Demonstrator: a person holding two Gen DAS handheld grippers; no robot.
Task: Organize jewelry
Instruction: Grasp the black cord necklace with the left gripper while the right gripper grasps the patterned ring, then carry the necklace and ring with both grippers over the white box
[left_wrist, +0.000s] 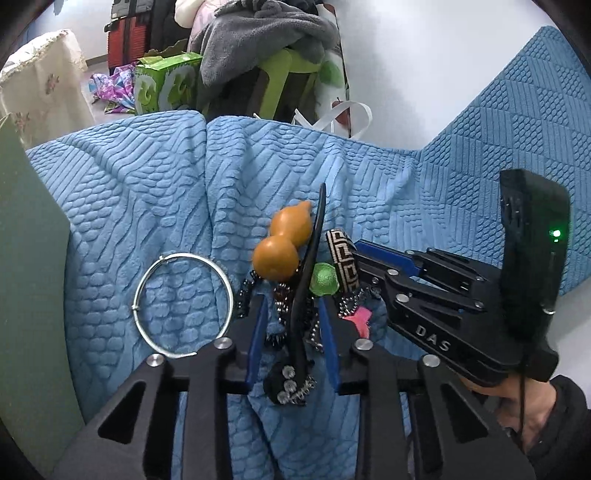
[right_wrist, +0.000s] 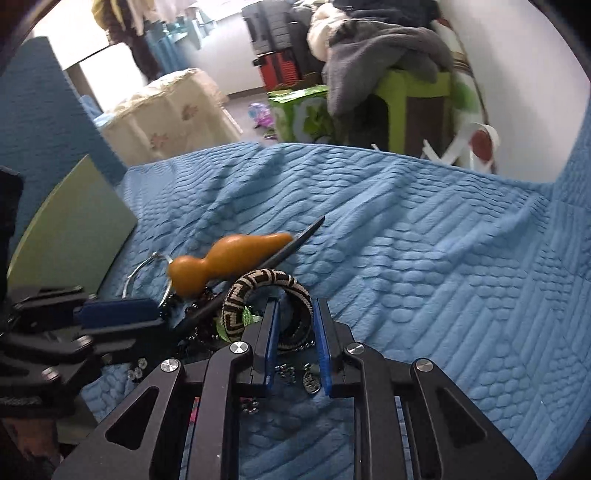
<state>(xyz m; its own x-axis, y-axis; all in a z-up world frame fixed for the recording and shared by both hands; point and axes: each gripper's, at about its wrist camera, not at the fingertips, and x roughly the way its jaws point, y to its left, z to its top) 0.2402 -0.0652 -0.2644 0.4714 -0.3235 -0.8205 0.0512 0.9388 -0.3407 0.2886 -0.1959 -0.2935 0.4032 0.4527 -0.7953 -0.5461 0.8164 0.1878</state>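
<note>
The only readable text is "DAS", in pale capitals on the black body of the right tongs, seen from the left wrist view.

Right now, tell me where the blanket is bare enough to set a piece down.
Bare blue blanket lies right of the patterned bangle, running to the raised fold, and beyond the gourd toward the far edge. A smaller bare patch sits between the silver hoop and the green board. The tangle under both grippers, left and right, is crowded.
</note>
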